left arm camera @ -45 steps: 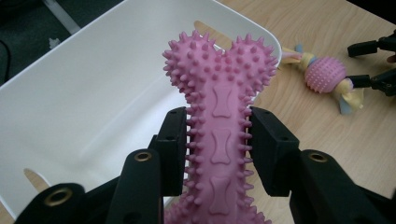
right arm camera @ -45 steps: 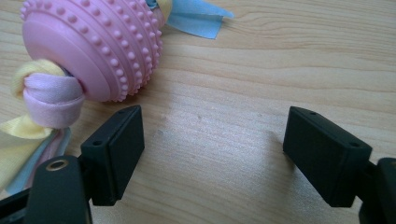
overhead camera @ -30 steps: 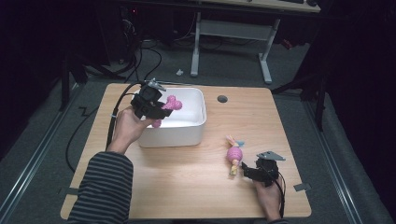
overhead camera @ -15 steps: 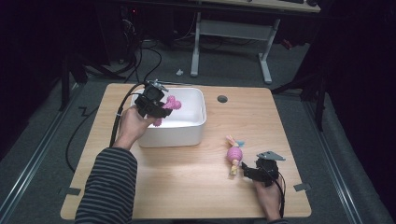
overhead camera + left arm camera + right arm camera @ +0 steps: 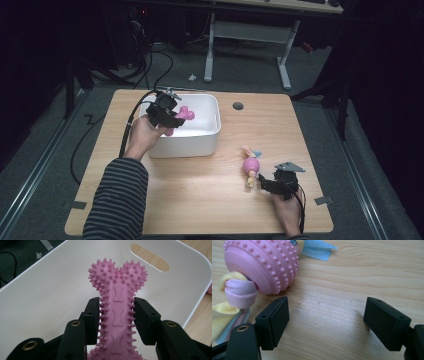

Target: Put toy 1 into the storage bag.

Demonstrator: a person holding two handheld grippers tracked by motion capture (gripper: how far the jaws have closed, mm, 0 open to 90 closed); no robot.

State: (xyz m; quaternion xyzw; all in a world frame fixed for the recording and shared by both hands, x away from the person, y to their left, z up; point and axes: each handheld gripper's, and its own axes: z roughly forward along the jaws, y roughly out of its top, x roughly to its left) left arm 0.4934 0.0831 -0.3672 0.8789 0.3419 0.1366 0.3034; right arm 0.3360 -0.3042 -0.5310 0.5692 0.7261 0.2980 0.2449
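Wooden bench [image 5: 200, 195], dark room. Left tongs [image 5: 117, 315] clenched on pink spiky bone [image 5: 117, 297], held inside white bin [image 5: 212, 137]. Right tongs [image 5: 324, 320] spread wide, empty, beside pink ball toy [image 5: 262, 265]. Risks: bone's spikes snag on the pads at release; ball rolls off when nudged.

Spiky bone toy [image 5: 120, 315] pink, bin [image 5: 207, 137] white, studded ball toy [image 5: 264, 265] pink with yellow, pink, light-blue fabric strips. Table [image 5: 210, 200] light wood grain. Sleeve [image 5: 117, 200] black-grey striped.
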